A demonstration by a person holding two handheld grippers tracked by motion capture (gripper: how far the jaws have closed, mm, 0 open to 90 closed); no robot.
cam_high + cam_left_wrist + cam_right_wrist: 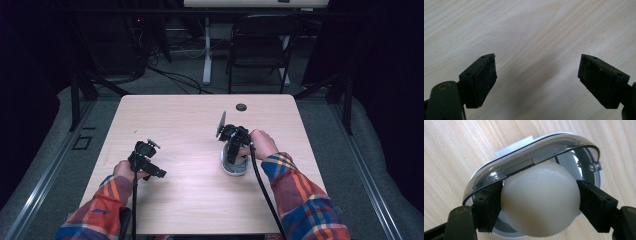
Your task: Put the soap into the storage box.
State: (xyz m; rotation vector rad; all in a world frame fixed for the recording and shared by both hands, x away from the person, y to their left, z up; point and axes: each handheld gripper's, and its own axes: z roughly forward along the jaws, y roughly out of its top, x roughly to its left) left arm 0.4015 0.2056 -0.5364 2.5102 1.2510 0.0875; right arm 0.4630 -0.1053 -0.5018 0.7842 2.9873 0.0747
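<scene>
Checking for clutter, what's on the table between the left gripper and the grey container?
Nothing: in the high view, only bare wood lies between the left gripper and the grey container.

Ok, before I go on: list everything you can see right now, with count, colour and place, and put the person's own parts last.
table: one, light wood, centre of the high view
cable hole: one, dark, near the table's far edge
container: one, grey-white with a hinged lid, on the table's right half, beneath the right gripper
ball: one, cream-white, over the open container, between the right gripper's jaws
folding chair: one, black, beyond the table
second table: one, pale top on a white leg, behind the chair
floor cables: several, black, beyond the table
left gripper: one, black, jaws wide apart over bare wood
right gripper: one, black, closed on the ball
sleeves: two, plaid red, orange and blue, bottom of the high view
</scene>
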